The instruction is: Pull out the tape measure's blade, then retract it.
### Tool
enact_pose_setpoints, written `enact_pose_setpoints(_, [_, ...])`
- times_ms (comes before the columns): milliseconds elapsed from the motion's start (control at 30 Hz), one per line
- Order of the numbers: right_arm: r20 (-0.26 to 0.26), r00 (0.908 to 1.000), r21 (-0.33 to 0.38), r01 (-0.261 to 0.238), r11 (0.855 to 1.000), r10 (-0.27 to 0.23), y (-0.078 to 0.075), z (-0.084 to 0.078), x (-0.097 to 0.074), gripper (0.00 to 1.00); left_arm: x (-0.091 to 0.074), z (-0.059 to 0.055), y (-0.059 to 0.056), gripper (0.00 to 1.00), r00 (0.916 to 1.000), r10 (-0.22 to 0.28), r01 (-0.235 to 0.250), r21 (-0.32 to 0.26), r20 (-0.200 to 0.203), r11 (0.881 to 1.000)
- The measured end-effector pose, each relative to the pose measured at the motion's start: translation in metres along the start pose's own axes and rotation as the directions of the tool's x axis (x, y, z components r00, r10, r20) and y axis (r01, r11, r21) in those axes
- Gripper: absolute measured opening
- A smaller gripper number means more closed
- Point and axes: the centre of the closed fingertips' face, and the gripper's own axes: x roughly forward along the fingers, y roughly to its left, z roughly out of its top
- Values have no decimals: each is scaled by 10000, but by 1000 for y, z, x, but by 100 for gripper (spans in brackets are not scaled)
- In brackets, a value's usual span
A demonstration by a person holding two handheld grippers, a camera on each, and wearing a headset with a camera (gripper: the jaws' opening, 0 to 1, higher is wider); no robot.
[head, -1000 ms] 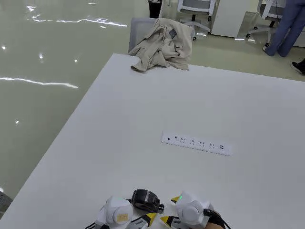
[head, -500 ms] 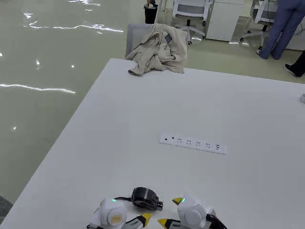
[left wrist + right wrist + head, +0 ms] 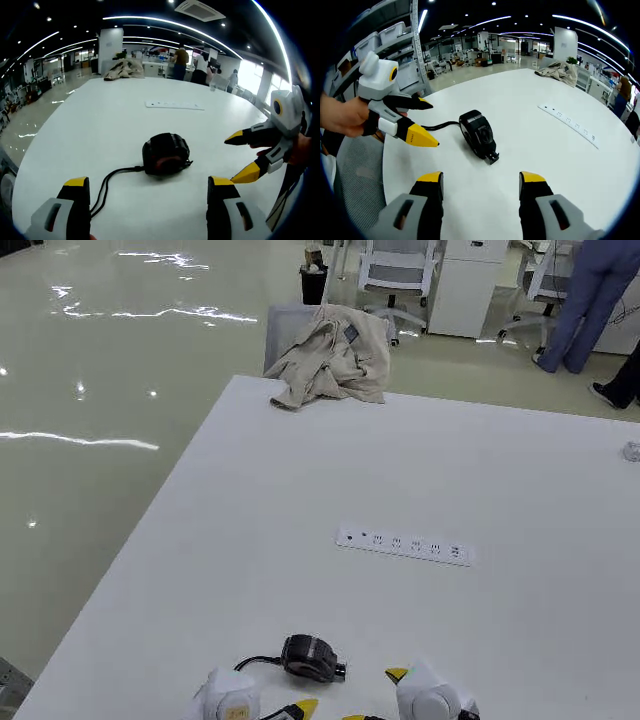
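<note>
Black tape measure (image 3: pixel 309 658) — blade retracted

Tape measure (image 3: pixel 166 153): black, sits on the white table (image 3: pixel 100 115).
Cord (image 3: pixel 106 183): a black loop, runs from it toward the left jaw.
Left gripper (image 3: pixel 146 187): jaws wide apart, holding nothing.
Right gripper (image 3: pixel 230 161): comes in from the right (jaws apart too), near the tape measure.
Power strip (image 3: pixel 174 105): farther back.
</note>
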Motion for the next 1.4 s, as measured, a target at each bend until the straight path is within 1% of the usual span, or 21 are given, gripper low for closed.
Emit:
enact_pose_setpoints(67, [149, 9999, 470, -33, 9989, 26, 5, 0, -8, 66, -3, -1, 1, 96, 10000, -43, 43, -68, 49, 10000])
enact_pose_setpoints(100, [267, 9996, 579, 1, 9983, -16, 5, 0, -12, 67, -6, -1, 1, 96, 10000, -46, 47, -69, 62, 10000])
enact_pose_setpoints(200, [349, 9992, 805, 142, 9967, -170, 9, -3, -25, 68, -14, 0, 3, 97, 9998, -86, 88, -134, 186, 9999])
enact_pose_setpoints(300, [418, 9987, 1077, 229, 9939, -275, 13, -7, -34, 70, -22, 1, 1, 97, 9996, -141, 142, -42, 249, 9999])
enact_pose_setpoints(367, [435, 9984, 1262, 292, 9916, -349, 17, -9, -41, 73, -27, 1, 1, 97, 9993, -202, 205, -120, 301, 9997])
enact_pose_setpoints(467, [501, 9977, 1464, 372, 9885, -450, 22, -11, -48, 76, -33, -1, -1, 97, 9993, -261, 264, -104, 255, 9996])
enact_pose_setpoints(633, [625, 9956, 1639, 582, 9848, -692, 29, -11, -66, 78, -42, -6, -2, 98, 9990, -383, 386, -157, 216, 9991])
enact_pose_setpoints(700, [734, 9944, 1707, 627, 9833, -761, 32, -10, -72, 80, -46, -7, -2, 100, 9989, -409, 418, -426, 220, 9982])
enact_pose_setpoints(767, [778, 9940, 1648, 634, 9843, -770, 38, -7, -78, 80, -49, -8, -4, 100, 9989, -419, 428, -440, 209, 9981])
enact_pose_setpoints(833, [935, 9929, 1859, 557, 9810, -740, 41, -5, -83, 82, -52, -8, -4, 100, 9989, -423, 433, -439, 223, 9981])
enact_pose_setpoints(933, [844, 9936, 1761, 591, 9826, -749, 45, -5, -90, 84, -60, -6, -5, 100, 9987, -421, 433, -431, 288, 9981])
enact_pose_setpoints(1033, [869, 9930, 1864, 629, 9805, -802, 47, -2, -99, 85, -68, -7, -4, 100, 9989, -379, 391, -475, 278, 9981])
enact_pose_setpoints(1100, [859, 9924, 1848, 710, 9802, -880, 46, -2, -103, 87, -72, -8, -3, 100, 9991, -358, 367, -422, 226, 9984])
enact_pose_setpoints(1167, [861, 9924, 1918, 703, 9789, -881, 48, 2, -109, 87, -77, -10, -2, 100, 9992, -380, 386, -511, 125, 9979])
enact_pose_setpoints(1200, [846, 9922, 1939, 742, 9782, -921, 48, 3, -112, 87, -80, -14, 1, 100, 9997, -258, 255, -463, -47, 9986])
enact_pose_setpoints(1267, [830, 9929, 1940, 680, 9786, -855, 52, 5, -115, 88, -85, -14, 1, 100, 9996, -290, 286, -535, -66, 9982])
enact_pose_setpoints(1300, [774, 9933, 1968, 692, 9780, -859, 53, 6, -117, 88, -88, -16, 2, 100, 9995, -294, 285, -560, -147, 9980])
enact_pose_setpoints(1400, [697, 9943, 1960, 651, 9784, -802, 57, 6, -120, 90, -98, -15, 0, 100, 9992, -369, 359, -560, -176, 9978])
